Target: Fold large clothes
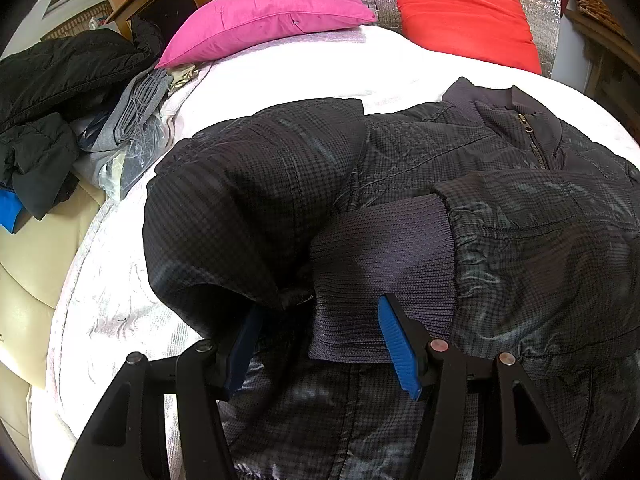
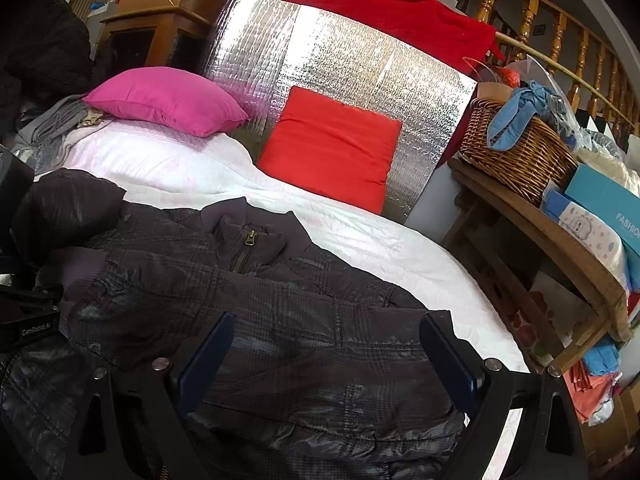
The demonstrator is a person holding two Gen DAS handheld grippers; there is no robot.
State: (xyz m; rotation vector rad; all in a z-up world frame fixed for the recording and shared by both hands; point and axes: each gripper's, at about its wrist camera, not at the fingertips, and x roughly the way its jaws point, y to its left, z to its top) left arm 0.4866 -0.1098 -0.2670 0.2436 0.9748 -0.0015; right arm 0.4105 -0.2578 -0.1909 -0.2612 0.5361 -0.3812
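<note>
Both tools (image 1: 320,344) (image 2: 326,364) tilted down over jacket (image 1: 460,208), jaws apart

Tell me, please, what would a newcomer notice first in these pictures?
The dark checked jacket spreads over the white bed cover, its sleeves folded in across the front. Behind it a pink cushion lies on the left, and a red cushion leans against a shiny silver sheet.

Dark checked zip-up jacket (image 1: 420,184) lying flat, front up, zip closed, on white bed cover (image 1: 320,68), ribbed collar toward head edge, both sleeves folded inward across chest, ribbed cuff (image 1: 380,256) resting on top.
</note>
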